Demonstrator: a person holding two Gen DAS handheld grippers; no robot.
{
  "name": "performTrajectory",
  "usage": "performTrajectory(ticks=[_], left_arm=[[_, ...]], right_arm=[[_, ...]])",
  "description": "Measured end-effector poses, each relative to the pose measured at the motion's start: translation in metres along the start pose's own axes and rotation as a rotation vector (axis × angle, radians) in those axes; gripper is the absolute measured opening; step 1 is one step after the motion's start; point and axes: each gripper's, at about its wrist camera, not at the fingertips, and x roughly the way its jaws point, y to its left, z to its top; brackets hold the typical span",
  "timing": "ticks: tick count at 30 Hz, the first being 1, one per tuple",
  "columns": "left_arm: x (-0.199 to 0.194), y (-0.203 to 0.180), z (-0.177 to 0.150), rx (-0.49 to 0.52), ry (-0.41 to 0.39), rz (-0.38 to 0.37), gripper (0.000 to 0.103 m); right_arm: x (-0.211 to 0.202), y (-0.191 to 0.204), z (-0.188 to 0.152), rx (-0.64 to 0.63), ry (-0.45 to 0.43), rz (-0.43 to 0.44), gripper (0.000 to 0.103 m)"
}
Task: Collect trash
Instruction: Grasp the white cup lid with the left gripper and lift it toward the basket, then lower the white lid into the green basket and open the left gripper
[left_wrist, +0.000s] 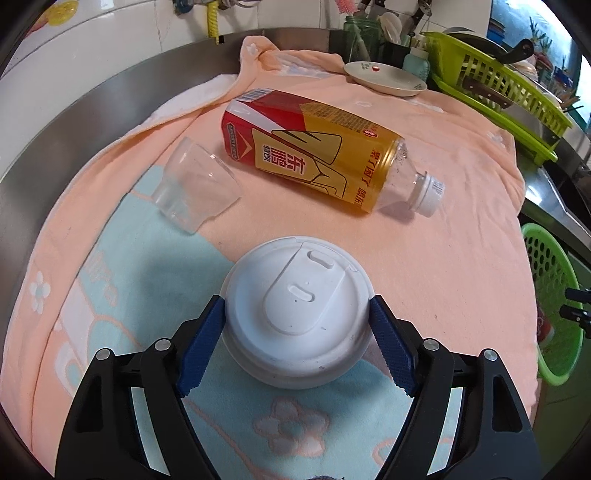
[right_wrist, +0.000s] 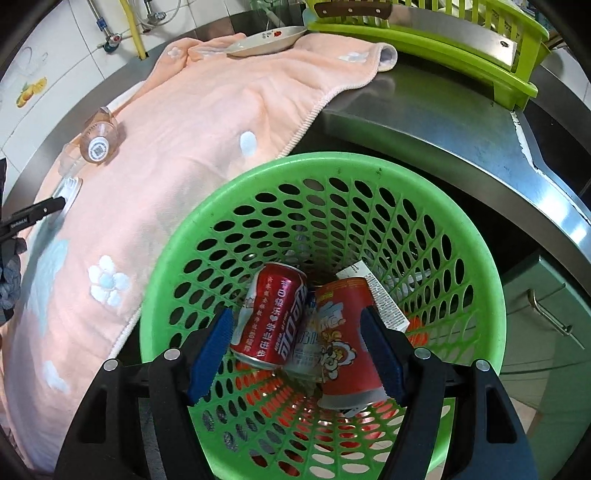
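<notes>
My left gripper (left_wrist: 297, 314) is shut on a white lidded cup (left_wrist: 295, 306) that stands on the peach towel (left_wrist: 424, 240). Beyond it lie a yellow and red drink bottle (left_wrist: 325, 147) on its side and a clear plastic cup (left_wrist: 195, 184), tipped over. My right gripper (right_wrist: 297, 332) is open and empty above the green perforated basket (right_wrist: 476, 273). Inside the basket lie a red cola can (right_wrist: 273, 317) and a red carton (right_wrist: 347, 347). In the right wrist view the bottle (right_wrist: 99, 142) and the white cup's lid (right_wrist: 68, 192) show at far left.
A white plate (left_wrist: 384, 77) sits at the towel's far edge. A green dish rack (left_wrist: 495, 92) stands at the right on the steel counter (right_wrist: 443, 122). The basket (left_wrist: 550, 306) shows past the towel's right edge. Cabinet drawers (right_wrist: 554, 321) lie below the counter.
</notes>
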Motion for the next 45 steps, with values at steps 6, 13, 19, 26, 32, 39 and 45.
performTrajectory(ticks=[6, 13, 19, 26, 32, 39, 45], left_arm=[[-0.028, -0.016, -0.007, -0.003, -0.035, -0.068, 0.077], [-0.060, -0.083, -0.010, 0.095, -0.074, -0.181, 0.077], [-0.063, -0.165, -0.015, 0.184, -0.068, -0.295, 0.077], [-0.029, -0.251, -0.026, 0.265, 0.019, -0.352, 0.077], [0.002, -0.302, -0.039, 0.335, 0.098, -0.348, 0.078], [0.023, -0.322, -0.051, 0.369, 0.146, -0.322, 0.079], [0.027, -0.322, -0.057, 0.371, 0.163, -0.318, 0.079]], right_arm=[[-0.014, 0.002, -0.007, 0.014, -0.034, 0.021, 0.069], [-0.041, -0.014, -0.018, 0.045, -0.090, 0.007, 0.069], [-0.065, -0.034, -0.028, 0.065, -0.137, -0.018, 0.069], [-0.082, -0.059, -0.043, 0.099, -0.167, -0.025, 0.069], [-0.086, -0.074, -0.053, 0.125, -0.170, -0.014, 0.069], [-0.084, -0.078, -0.056, 0.124, -0.168, -0.005, 0.069], [-0.084, -0.073, -0.057, 0.115, -0.166, 0.000, 0.069]])
